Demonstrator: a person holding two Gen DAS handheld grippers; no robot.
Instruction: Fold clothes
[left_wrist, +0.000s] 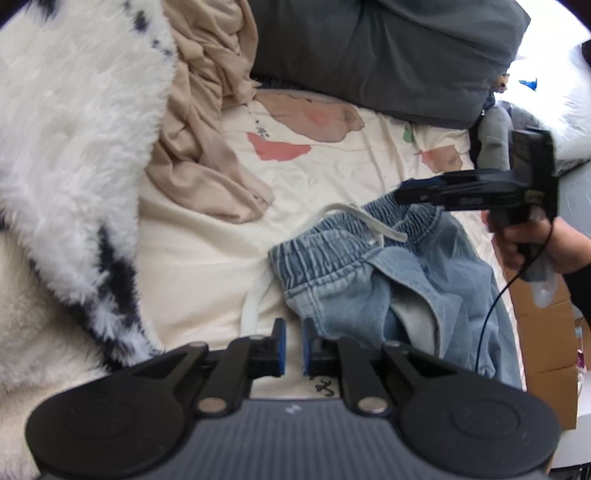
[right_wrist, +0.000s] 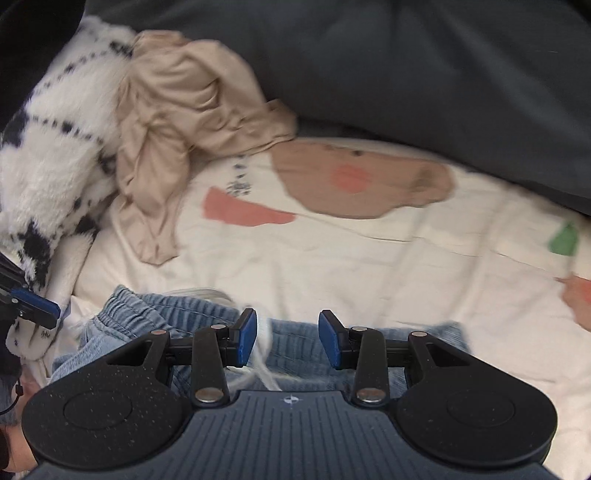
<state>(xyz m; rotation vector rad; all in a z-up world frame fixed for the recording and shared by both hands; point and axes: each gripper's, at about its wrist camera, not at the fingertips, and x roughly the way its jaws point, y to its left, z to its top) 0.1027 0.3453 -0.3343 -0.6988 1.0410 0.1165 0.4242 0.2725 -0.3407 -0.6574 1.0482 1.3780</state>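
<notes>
Surface: a bed w/ cream sheet printed w/ big tan, coral and green shapes; wrinkled but mostly flat in the middle. Dark grey pillow along the far side. White fluffy blanket w/ black markings heaped on the left, a crumpled beige garment lying against its edge. Cardboard box beyond the bed's right edge; bright, washed-out bedding far right.

Writing: a small black scribble on the sheet just behind the left gripper's pads, not legible. No brand readable.

Task item: light-blue denim shorts w/ elastic waistband and white drawstring, bunched near the bed's right edge, waistband facing the pillow.

Left gripper: jaws narrow, only a slim gap, nothing between them; it sits just above the shorts' near-left corner. Right gripper: jaws about half apart, over the waistband w/ the drawstring passing between the pads, pads not pressing on it. A hand grips its handle.

Open room: bare sheet between beige garment and shorts, and a wide strip toward the pillow.
</notes>
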